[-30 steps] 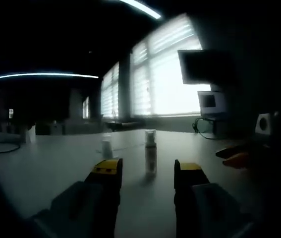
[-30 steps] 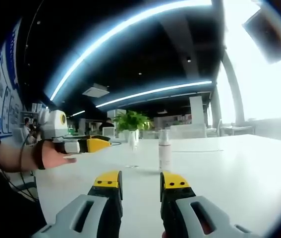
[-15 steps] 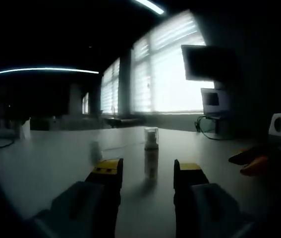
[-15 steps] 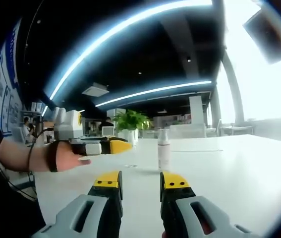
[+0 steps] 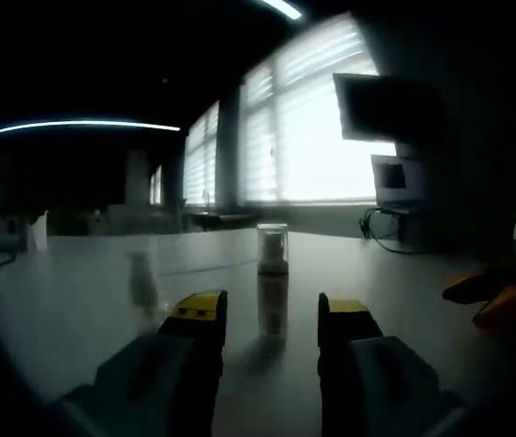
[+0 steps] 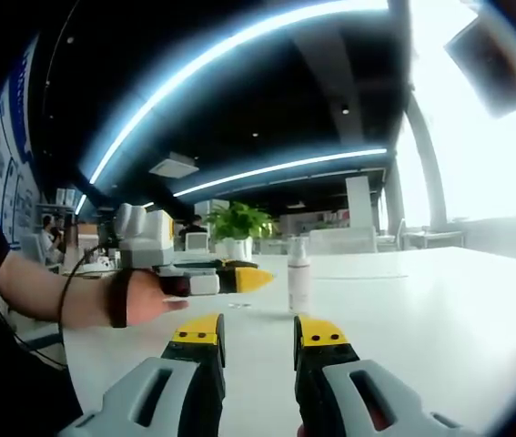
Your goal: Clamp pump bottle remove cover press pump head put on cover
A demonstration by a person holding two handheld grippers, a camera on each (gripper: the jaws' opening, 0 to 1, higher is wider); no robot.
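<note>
On the white table (image 6: 440, 309), the pump bottle (image 5: 272, 289) stands upright — just beyond the left gripper (image 5: 272, 320) fingers.

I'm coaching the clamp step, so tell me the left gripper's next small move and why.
Probably ease the left gripper straight forward until its open jaws flank the pump bottle, then close. The bottle stands upright on the table, centred just ahead of the jaw tips, cover on, with nothing gripping it yet.

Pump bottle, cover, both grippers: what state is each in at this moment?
Pump bottle: upright on the table, ungripped, in line with the gap between the left gripper's jaws.
Cover: on the bottle.
Left gripper: open, near the bottle.
Right gripper: open, holding nothing, short of the bottle.
</note>
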